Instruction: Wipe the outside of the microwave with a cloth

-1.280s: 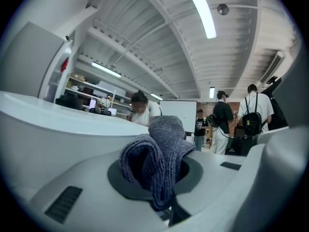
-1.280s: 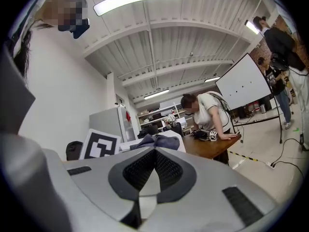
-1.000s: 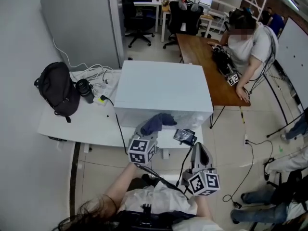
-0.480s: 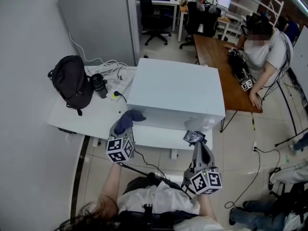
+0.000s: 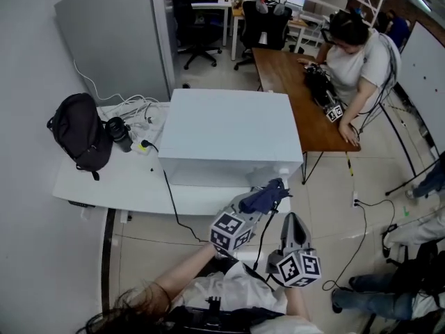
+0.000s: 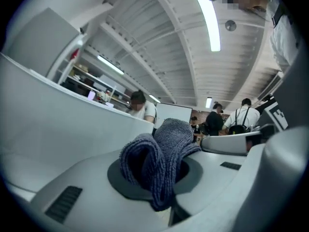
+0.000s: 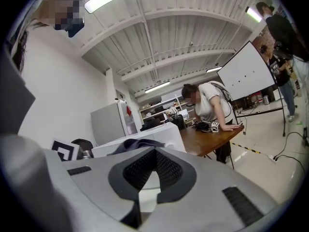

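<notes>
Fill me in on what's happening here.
A person holds a gripper in each hand. The left gripper is shut on a dark blue cloth, holding it at the front right corner of the white microwave on the table. The right gripper hangs lower, shut and empty, off the microwave.

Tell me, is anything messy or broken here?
Nothing looks broken or spilled. Only the white cables lie in a tangle on the white table, between the black backpack and the big white microwave.
</notes>
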